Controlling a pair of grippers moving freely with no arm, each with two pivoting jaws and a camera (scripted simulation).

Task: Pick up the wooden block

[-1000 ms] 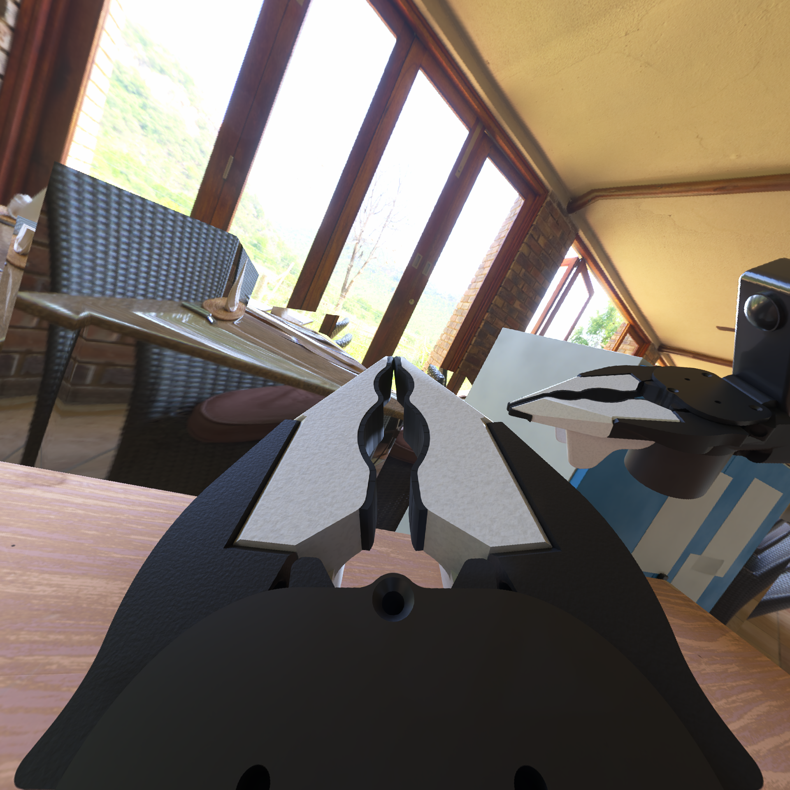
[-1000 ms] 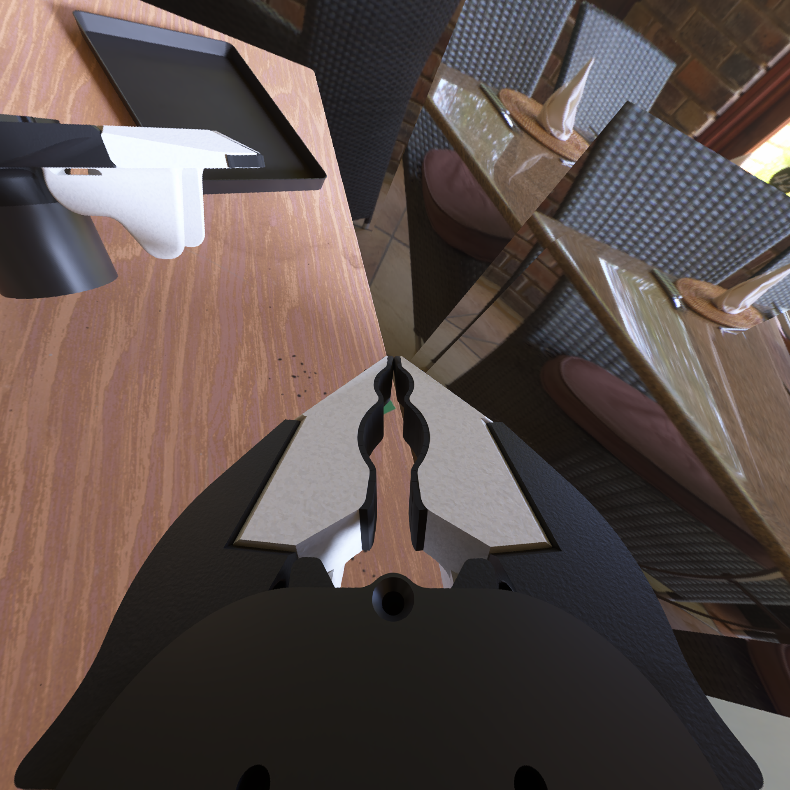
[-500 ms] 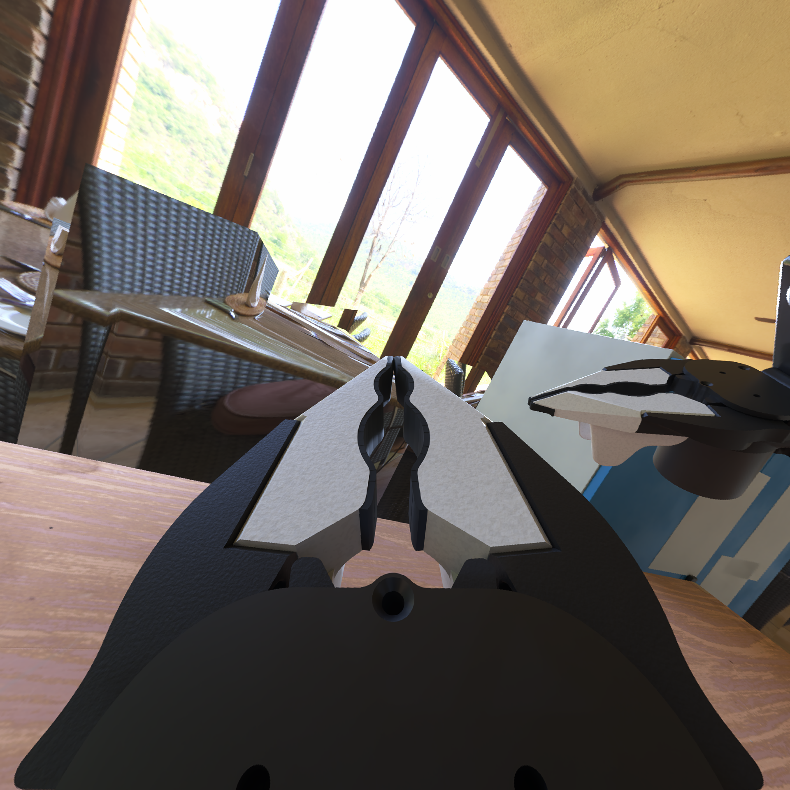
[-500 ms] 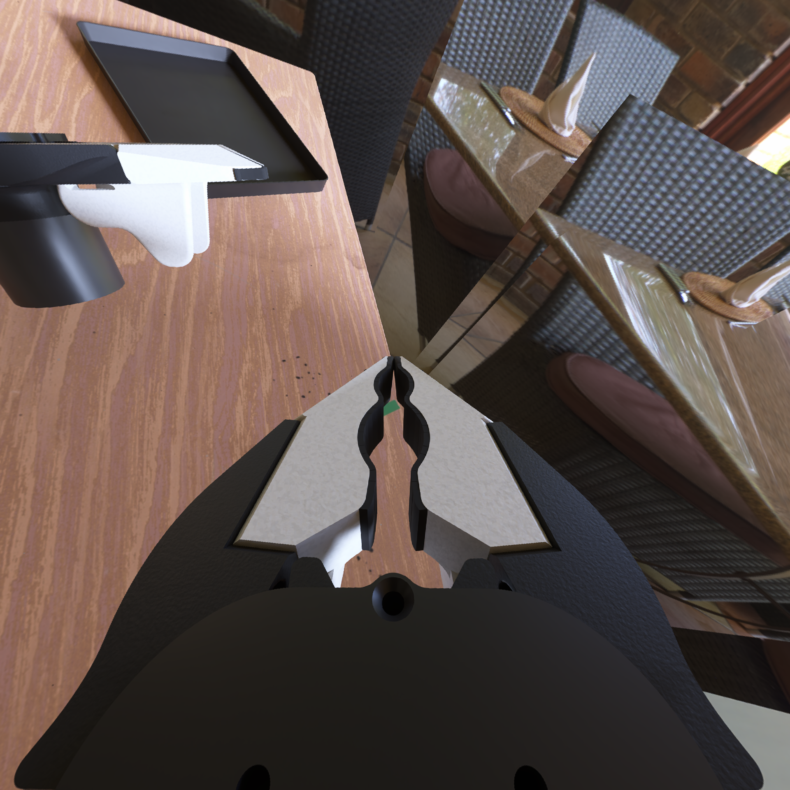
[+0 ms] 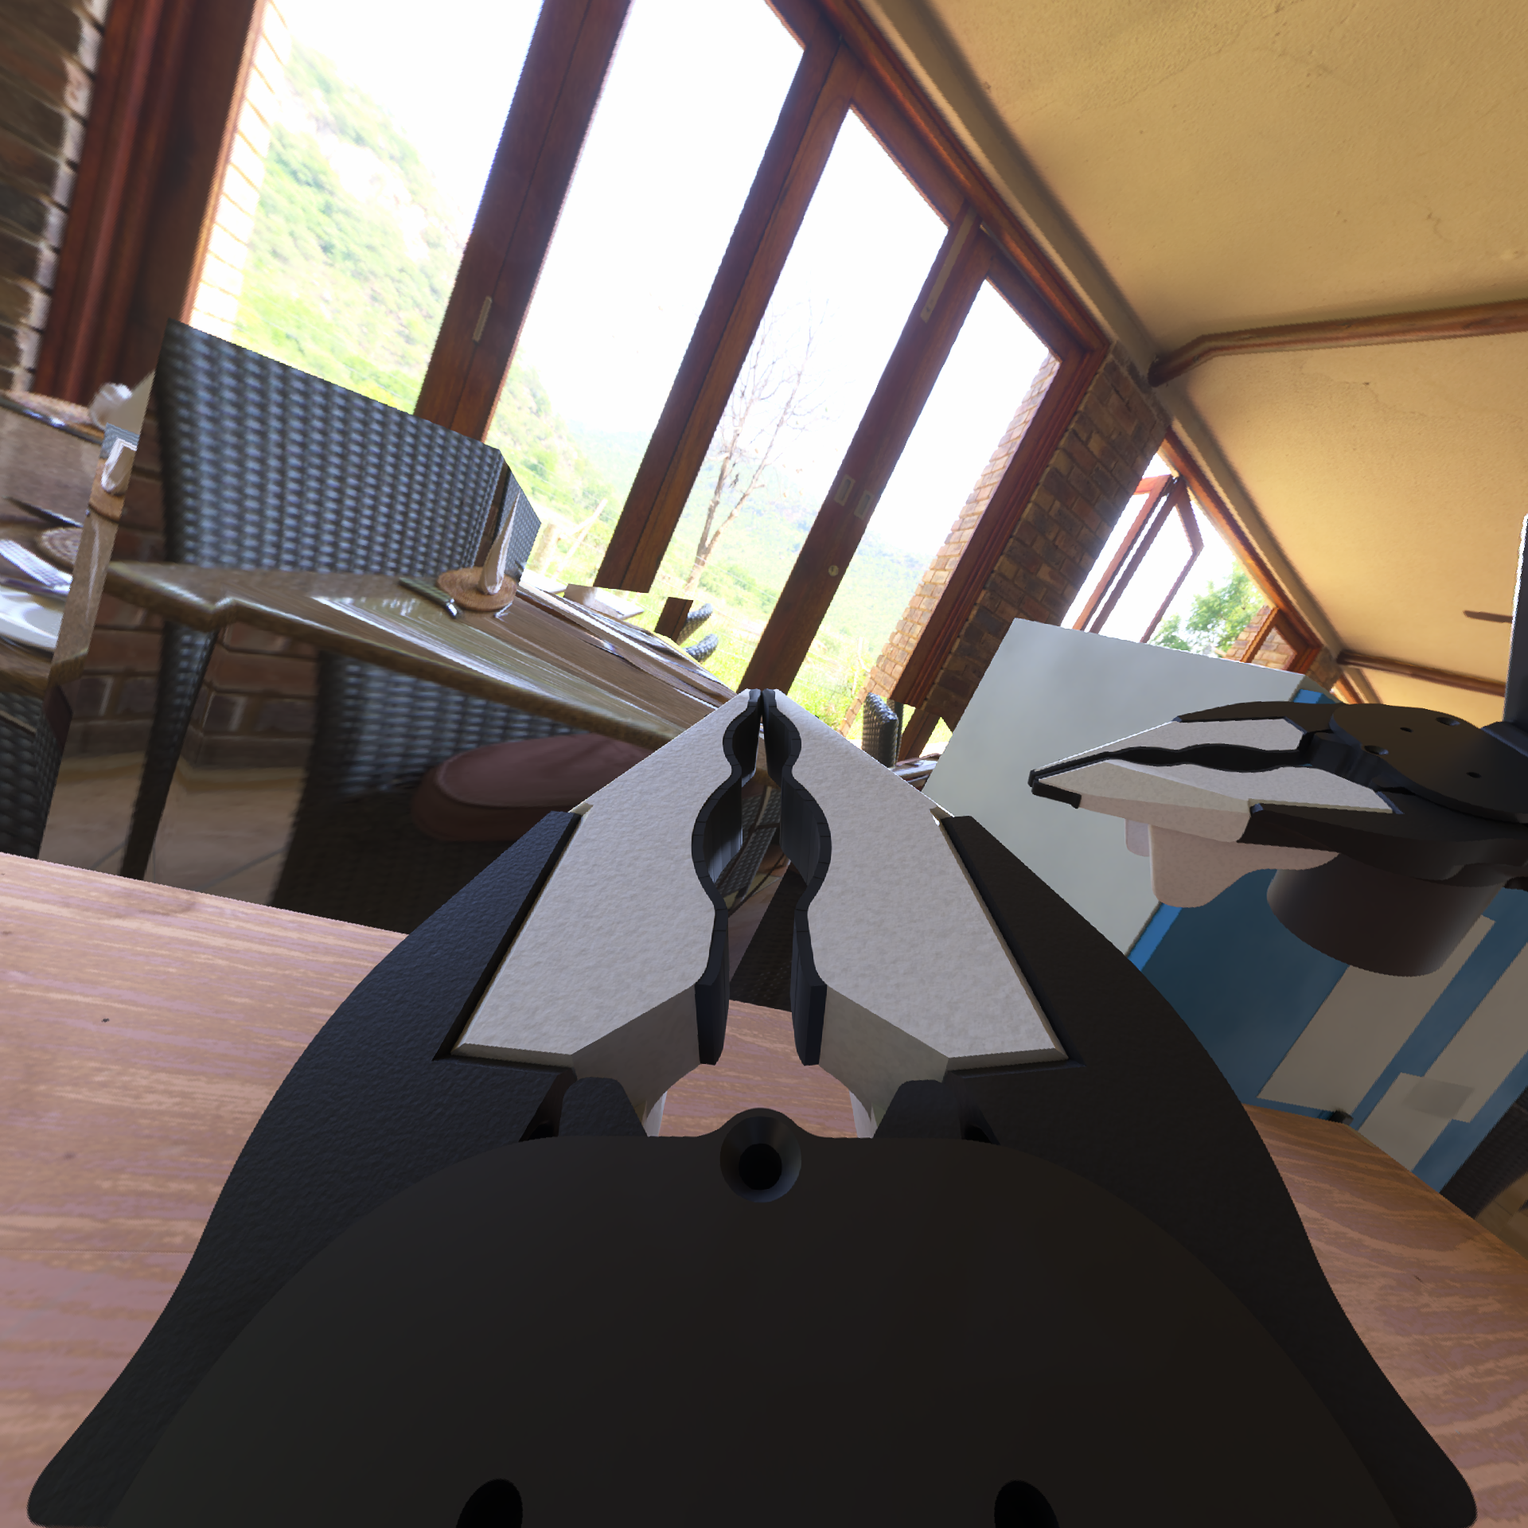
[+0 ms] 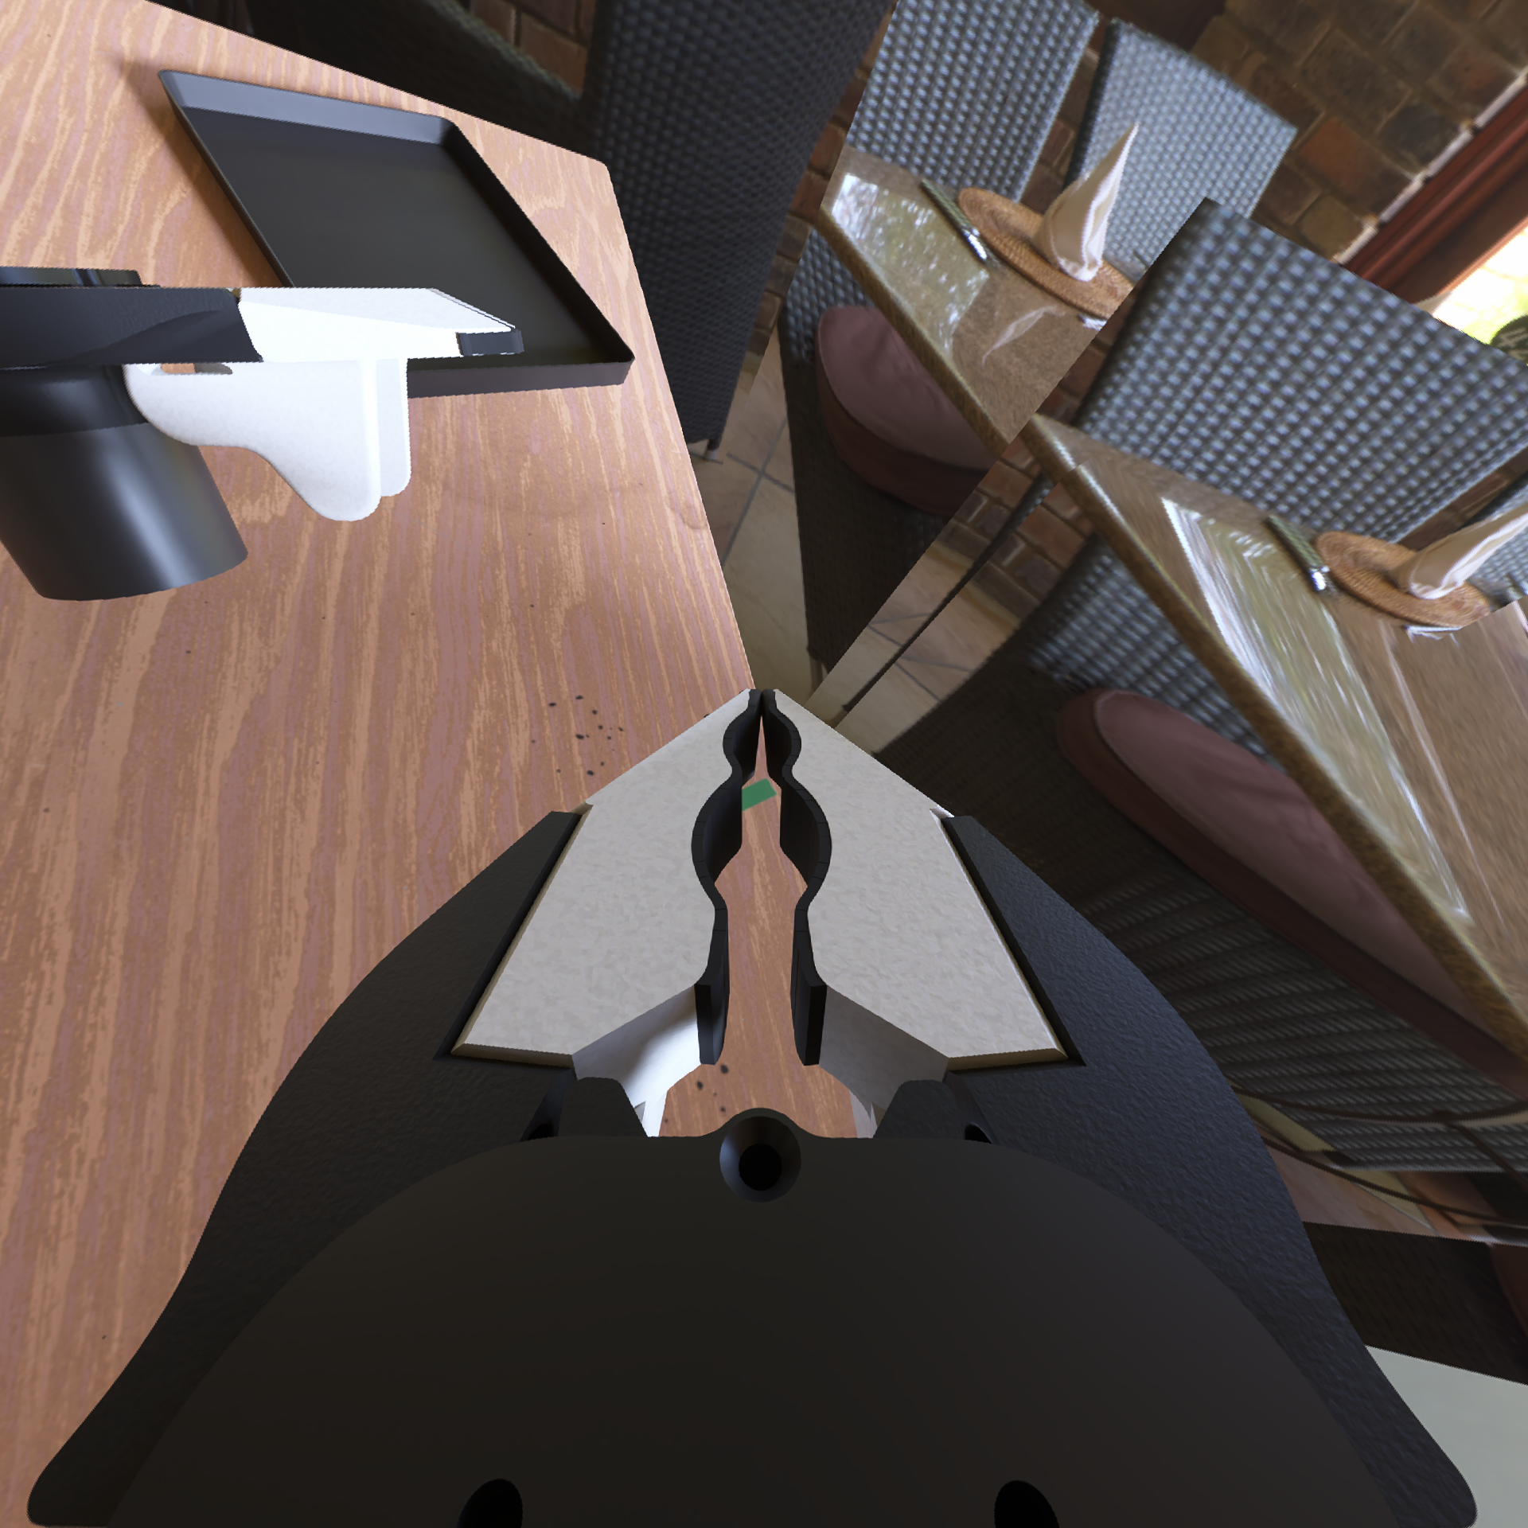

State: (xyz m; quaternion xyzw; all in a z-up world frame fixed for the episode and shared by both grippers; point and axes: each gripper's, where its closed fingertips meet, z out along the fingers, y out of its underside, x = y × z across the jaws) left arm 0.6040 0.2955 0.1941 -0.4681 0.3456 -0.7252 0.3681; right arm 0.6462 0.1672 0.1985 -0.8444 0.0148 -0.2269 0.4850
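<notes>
block: wooden block not visible in either wrist view; location can't be told. Only a small green patch (image 6: 757,795) shows through the gap between the right gripper's fingers, on the table near its right edge; what it is can't be told.
right gripper (image 6: 761,703): fingers together at the tips, nothing clamped. Pitched down over the wooden table (image 6: 347,744), tips over the table's right edge. In the left wrist view it hangs at far right (image 5: 1054,784), roughly level, pointing left, clear of the surface.
left gripper (image 5: 761,703): fingers together, empty. Tilted up, looking across the table toward the windows. In the right wrist view it sits at upper left (image 6: 496,335), level, above the table, tips in front of the tray.
tray (image 6: 529,376): black, shallow, empty, at the far corner of the table.
surface: reddish wood grain, a few dark specks (image 6: 591,723) beside the right gripper's tips.
room: wicker chairs (image 5: 331,488), glass-topped dining tables (image 6: 1323,744) with napkins, tall wood-framed windows (image 5: 744,331), brick wall, white and blue panel (image 5: 1075,744) behind the table.
</notes>
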